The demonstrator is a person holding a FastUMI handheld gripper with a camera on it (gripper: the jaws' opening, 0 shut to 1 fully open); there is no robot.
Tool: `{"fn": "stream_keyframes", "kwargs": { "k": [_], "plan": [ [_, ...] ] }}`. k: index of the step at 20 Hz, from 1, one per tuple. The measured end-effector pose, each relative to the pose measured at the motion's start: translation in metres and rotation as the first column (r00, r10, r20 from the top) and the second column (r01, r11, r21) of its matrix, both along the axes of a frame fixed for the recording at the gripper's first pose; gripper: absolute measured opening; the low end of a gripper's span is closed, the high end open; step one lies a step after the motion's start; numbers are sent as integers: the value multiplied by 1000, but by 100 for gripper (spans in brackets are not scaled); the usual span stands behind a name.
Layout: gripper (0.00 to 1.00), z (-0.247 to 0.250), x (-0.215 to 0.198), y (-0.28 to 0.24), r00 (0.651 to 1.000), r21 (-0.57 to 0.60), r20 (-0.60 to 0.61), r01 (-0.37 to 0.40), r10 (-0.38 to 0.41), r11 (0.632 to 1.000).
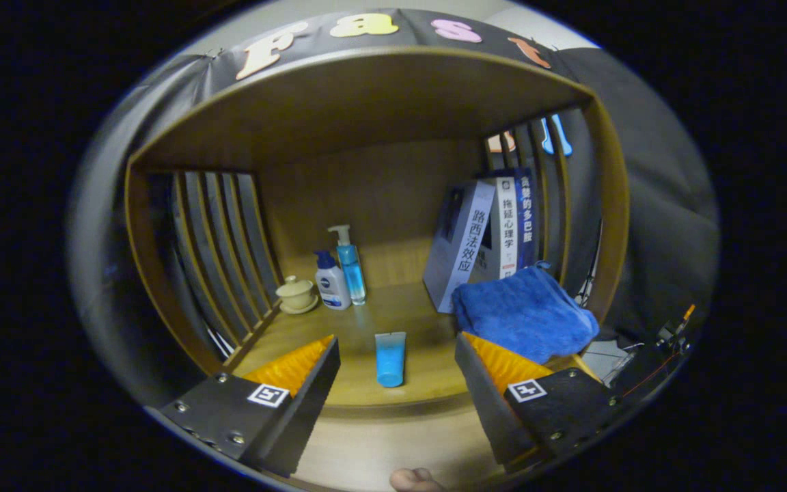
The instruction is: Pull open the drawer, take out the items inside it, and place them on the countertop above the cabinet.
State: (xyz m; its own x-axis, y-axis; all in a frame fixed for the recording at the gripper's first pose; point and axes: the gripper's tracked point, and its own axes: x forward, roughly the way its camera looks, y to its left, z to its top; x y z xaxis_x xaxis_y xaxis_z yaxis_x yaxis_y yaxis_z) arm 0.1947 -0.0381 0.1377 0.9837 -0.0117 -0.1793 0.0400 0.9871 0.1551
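My gripper (397, 355) is open, its fingers spread wide with nothing held. Between the fingers and just ahead of them, a small blue tube (390, 359) lies on the wooden countertop (366, 328) inside an open-fronted wooden shelf unit. A folded blue towel (523, 311) rests on the countertop just beyond the right finger (496, 369). The left finger (298, 365) stands apart from the tube. The tube touches neither finger. The drawer is hidden below the view.
At the back left stand a small cream lidded cup (296, 294), a blue-and-white lotion bottle (332, 280) and a clear blue pump bottle (351, 266). Books (482, 236) lean at the back right. Slatted sides (219, 239) flank the shelf. A fingertip (415, 480) shows below.
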Motion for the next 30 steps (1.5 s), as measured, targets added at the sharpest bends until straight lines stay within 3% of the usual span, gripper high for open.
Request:
{"fn": "stream_keyframes", "kwargs": {
  "k": [8, 15, 20, 30],
  "plan": [
    [100, 40, -124, -38, 993, -92, 114, 18, -8, 996],
    [100, -27, -202, -41, 995, -114, 96, 51, -40, 992],
    [100, -95, -218, -25, 993, -66, 114, 34, -26, 997],
    [100, -212, -199, 3, 996, -129, 91, 25, -14, 991]
  ]
}}
